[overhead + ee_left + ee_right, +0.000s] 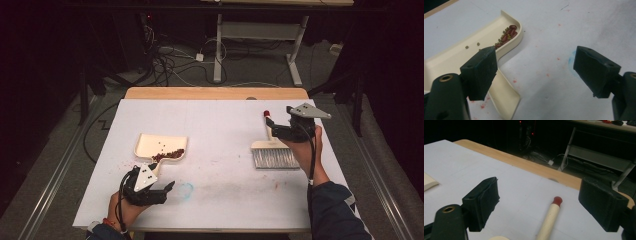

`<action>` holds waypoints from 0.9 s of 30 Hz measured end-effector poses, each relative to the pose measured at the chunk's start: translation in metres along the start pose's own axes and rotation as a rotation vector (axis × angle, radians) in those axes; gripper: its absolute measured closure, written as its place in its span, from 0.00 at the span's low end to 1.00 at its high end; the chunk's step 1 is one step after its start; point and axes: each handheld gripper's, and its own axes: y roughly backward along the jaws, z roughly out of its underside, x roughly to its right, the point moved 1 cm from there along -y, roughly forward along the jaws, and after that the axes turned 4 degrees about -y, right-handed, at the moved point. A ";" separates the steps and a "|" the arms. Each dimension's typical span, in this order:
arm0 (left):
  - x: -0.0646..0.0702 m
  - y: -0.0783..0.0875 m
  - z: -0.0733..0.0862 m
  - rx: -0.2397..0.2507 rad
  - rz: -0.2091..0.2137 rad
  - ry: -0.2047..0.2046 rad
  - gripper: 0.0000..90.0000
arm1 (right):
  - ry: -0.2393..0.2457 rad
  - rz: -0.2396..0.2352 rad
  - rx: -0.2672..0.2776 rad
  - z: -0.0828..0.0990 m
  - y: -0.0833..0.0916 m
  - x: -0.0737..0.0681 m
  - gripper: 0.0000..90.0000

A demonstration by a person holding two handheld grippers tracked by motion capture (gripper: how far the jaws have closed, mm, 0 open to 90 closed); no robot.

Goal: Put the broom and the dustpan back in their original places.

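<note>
The brush (272, 150) is lying flat on the white table cover (220, 125) at the right side of the table, its grey bristles (275, 158) pointing toward the near edge and its pale handle (549, 218) running away toward the far edge, ending in a red tip (557, 200). The right gripper (271, 124) is hovering just above that handle with its jaws standing wide apart; in the right gripper view the handle is lying between and below the two black pads, touching neither, so nothing is being held. The person's right hand (305, 147) is wrapping the gripper body just right of the bristles. Well apart to the left, the cream dustpan (150, 145) is sitting on the cover with a heap of dark red beans (169, 155) and a few small greenish ones gathered against its near right wall, plus a couple of loose ones farther in. Its flat handle (505, 96) is reaching toward the near edge. The left gripper (167, 187) is resting low near the front of the table, just near of the dustpan, jaws spread open and empty; its left pad seems to be hanging over the dustpan handle, though whether it is touching is hard to tell. Faint red and blue smudges (186, 189) are marking the cover between the two grippers.
</note>
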 end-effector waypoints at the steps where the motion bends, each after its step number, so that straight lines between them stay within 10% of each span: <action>1: 0.000 0.000 0.000 -0.002 -0.001 -0.002 0.21 | 0.005 -0.003 0.004 -0.001 0.002 -0.001 0.19; 27: 0.000 0.000 -0.001 -0.004 0.002 -0.009 0.21 | 0.089 -0.067 0.066 -0.005 0.041 -0.020 0.20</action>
